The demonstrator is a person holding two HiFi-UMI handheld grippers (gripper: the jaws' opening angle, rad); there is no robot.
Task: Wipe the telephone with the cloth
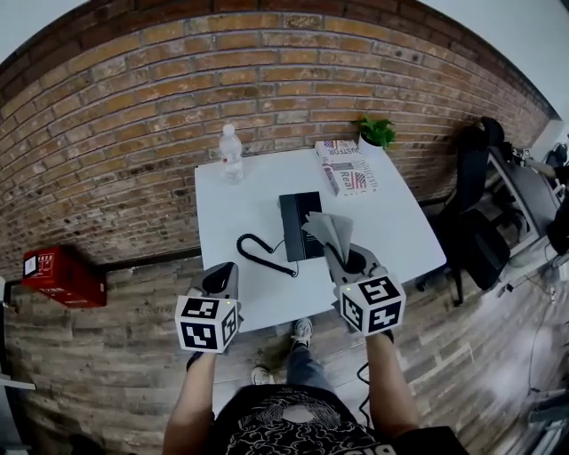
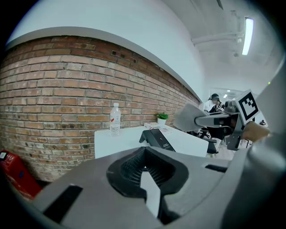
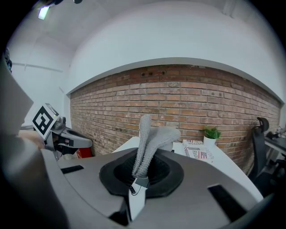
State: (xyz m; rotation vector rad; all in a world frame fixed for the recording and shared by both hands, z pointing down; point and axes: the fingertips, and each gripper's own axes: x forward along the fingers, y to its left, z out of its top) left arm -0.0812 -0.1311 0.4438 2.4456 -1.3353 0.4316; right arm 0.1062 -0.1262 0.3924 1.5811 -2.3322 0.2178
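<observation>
Bright, even indoor light, no hard shadows. Falls from overhead: ceiling strip light (image 2: 247,36) glowing far right in the left gripper view, a second lamp (image 3: 43,12) top left in the right gripper view. Slight washout on the white bench (image 1: 258,178). Heavy fisheye bend everywhere, bowing the brick wall (image 1: 178,89) into arcs, corners black. Soft focus on the near left gripper (image 2: 147,179) and right gripper (image 3: 139,179); cloth (image 3: 149,138) weave crisp.

Bare forearms stretched forward side by side, left tongs (image 1: 222,274) on the left, jaws together, nothing between them, right tongs (image 1: 340,251) slightly farther, jaws clamped on cloth (image 1: 327,227), cloth sticking up
</observation>
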